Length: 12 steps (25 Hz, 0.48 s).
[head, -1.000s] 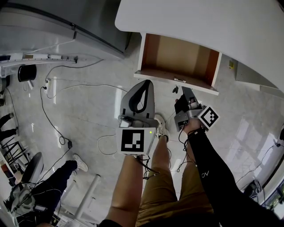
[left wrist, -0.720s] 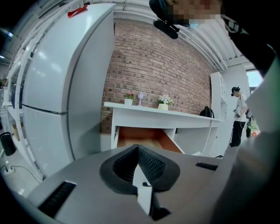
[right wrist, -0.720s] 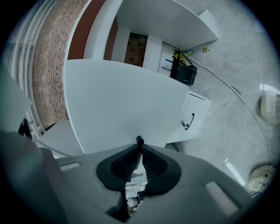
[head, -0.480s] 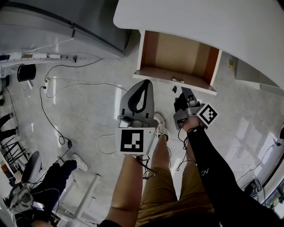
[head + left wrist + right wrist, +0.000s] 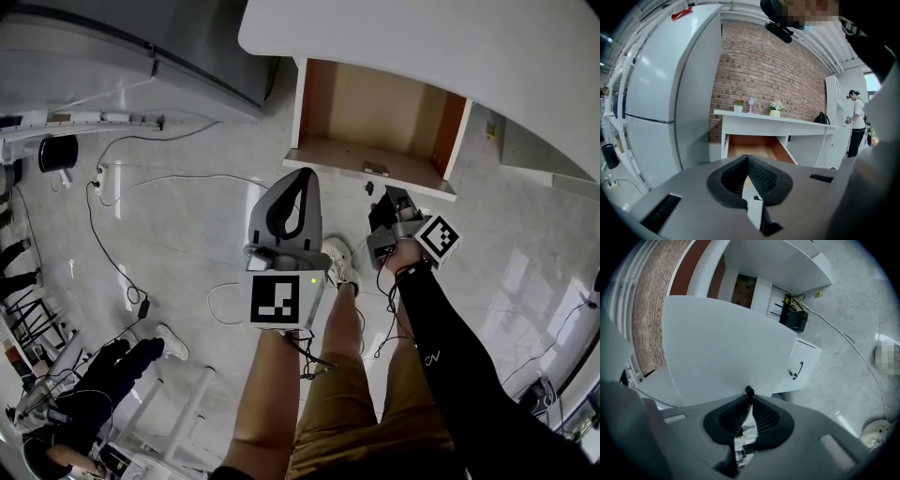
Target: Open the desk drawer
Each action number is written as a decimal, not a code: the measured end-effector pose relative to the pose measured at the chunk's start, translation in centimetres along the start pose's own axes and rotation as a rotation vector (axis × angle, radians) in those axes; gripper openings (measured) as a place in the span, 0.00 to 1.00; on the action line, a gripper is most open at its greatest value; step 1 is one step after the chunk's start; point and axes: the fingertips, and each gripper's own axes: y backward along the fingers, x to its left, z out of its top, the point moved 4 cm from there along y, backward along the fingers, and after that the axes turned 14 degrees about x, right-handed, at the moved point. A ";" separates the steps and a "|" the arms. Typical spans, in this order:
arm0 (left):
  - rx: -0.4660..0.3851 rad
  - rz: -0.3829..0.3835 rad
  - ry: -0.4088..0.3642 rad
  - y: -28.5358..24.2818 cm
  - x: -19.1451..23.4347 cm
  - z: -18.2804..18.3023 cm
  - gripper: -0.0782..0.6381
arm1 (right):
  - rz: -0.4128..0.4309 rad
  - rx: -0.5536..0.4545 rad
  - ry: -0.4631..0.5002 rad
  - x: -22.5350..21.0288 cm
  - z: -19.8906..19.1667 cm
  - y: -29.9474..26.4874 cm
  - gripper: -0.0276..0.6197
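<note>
The desk drawer (image 5: 306,103) stands pulled out from under the white desk (image 5: 422,37), showing its bare brown inside; it also appears ahead in the left gripper view (image 5: 757,146). My right gripper (image 5: 373,195) is at the drawer's white front (image 5: 726,352), shut on the small black handle (image 5: 749,391) that shows at its jaw tips. My left gripper (image 5: 305,174) hangs left of it over the floor, short of the drawer. Its jaws meet at the tip (image 5: 748,158) with nothing between them.
A tall grey-white fridge (image 5: 141,56) stands left of the desk. Cables (image 5: 141,183) trail over the pale floor. A white cabinet door with a black handle (image 5: 799,369) is beside the desk. Another person (image 5: 103,375) is at lower left, and one stands far right (image 5: 857,122).
Neither gripper nor the drawer has visibly moved. The person at the lower left has shifted a little.
</note>
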 end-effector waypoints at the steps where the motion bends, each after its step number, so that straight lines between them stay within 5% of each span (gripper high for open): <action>1: 0.002 0.000 -0.001 0.0 0.0 -0.1 0.12 | -0.004 0.002 0.000 -0.2 -0.1 -0.1 0.09; 12: 0.004 -0.005 -0.001 0.2 -0.2 -0.6 0.12 | -0.048 0.019 -0.010 -3.0 -1.4 1.1 0.09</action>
